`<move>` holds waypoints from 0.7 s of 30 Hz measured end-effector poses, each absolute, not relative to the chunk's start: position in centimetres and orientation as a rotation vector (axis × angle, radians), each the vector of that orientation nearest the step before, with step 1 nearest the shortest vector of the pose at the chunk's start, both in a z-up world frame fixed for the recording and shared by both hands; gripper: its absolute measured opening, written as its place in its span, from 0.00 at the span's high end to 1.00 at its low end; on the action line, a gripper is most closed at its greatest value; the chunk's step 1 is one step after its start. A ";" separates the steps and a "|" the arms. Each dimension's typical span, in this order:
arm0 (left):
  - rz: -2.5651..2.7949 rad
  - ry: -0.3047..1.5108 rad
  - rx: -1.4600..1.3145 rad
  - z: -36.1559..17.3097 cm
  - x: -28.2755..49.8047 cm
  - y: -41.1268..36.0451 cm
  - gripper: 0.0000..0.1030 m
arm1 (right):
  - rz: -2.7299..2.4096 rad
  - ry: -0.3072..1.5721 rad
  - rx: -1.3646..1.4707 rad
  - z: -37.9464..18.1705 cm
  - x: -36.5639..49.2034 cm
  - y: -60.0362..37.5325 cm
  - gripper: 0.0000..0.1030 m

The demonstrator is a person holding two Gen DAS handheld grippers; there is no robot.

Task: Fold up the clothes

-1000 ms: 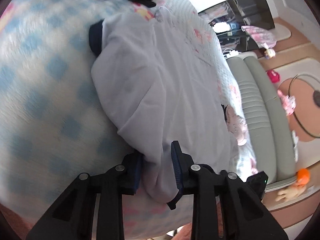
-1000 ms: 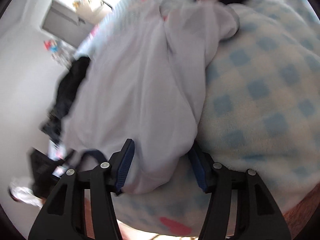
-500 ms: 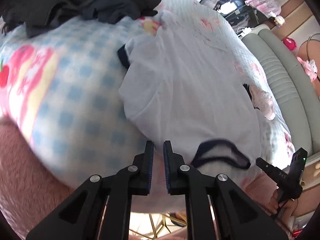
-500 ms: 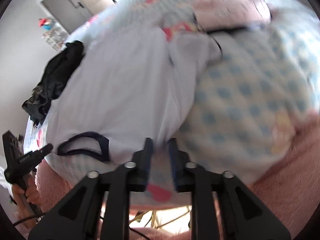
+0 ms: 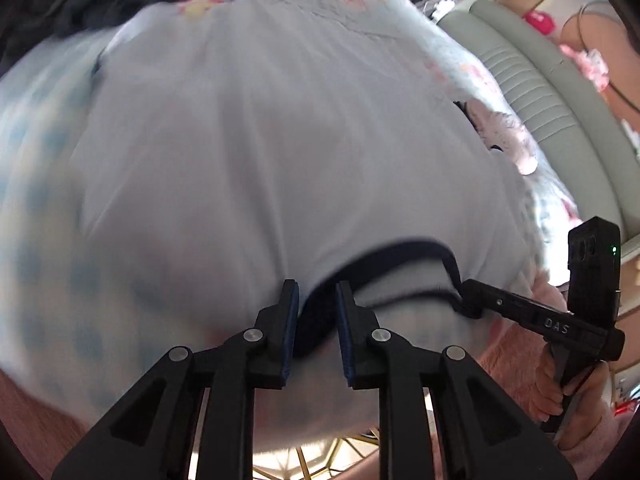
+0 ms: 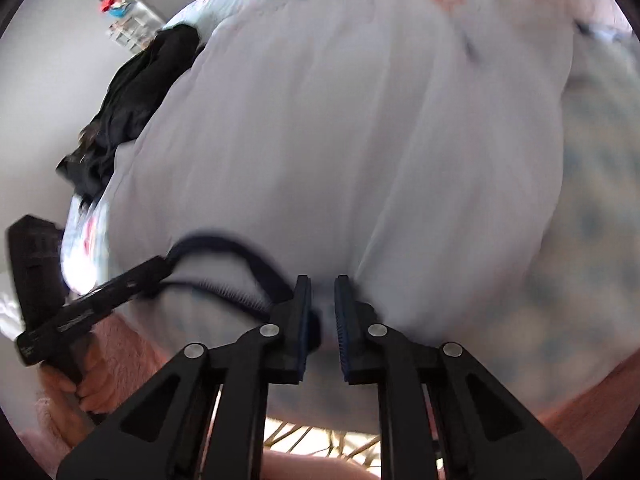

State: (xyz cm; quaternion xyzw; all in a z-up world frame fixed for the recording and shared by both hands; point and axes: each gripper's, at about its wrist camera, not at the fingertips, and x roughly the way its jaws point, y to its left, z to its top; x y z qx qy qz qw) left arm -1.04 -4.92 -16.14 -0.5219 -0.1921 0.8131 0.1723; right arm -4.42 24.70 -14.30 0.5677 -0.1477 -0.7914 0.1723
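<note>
A white T-shirt [image 5: 280, 140] with a dark navy collar [image 5: 400, 250] is stretched out over the blue-checked blanket [image 5: 36, 208]. My left gripper [image 5: 317, 292] is shut on the shirt at the left end of the collar. My right gripper [image 6: 322, 286] is shut on the shirt [image 6: 360, 128] at the right end of the collar [image 6: 224, 242]. Each gripper shows in the other's view, the right one [image 5: 466, 294] and the left one [image 6: 160, 268], both at the collar.
A pile of dark clothes [image 6: 132, 96] lies at the far left of the bed. A grey padded bench [image 5: 560, 112] runs along the bed's right side. A pink plush toy [image 5: 504, 136] lies by the shirt's right edge. The bed's near edge is just below the grippers.
Both grippers were open on the shirt's sides, then came back shut. Now both hold the shirt at the collar's ends, and the shirt lies spread wider.
</note>
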 end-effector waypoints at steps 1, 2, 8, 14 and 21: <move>2.277 -0.568 -1.464 -15.8 -0.5 -5.2 0.79 | -2.243 -0.428 1.595 -13.9 -3.7 25.0 0.88; 2.261 -0.561 -1.422 -14.9 -0.3 -4.9 0.77 | -2.249 -0.451 1.574 -13.3 -3.2 25.6 0.88; 2.210 -0.368 -1.151 -9.2 -3.0 1.8 0.57 | -2.425 -0.564 1.406 -8.2 -3.9 31.4 0.74; 2.091 -0.265 -1.144 -8.8 -7.4 11.2 0.59 | -2.547 -0.709 1.425 -8.2 -7.3 37.8 0.65; 1.998 -0.283 -1.341 -13.4 -8.7 17.0 0.60 | -2.375 -0.970 1.423 -12.3 -13.5 40.3 0.73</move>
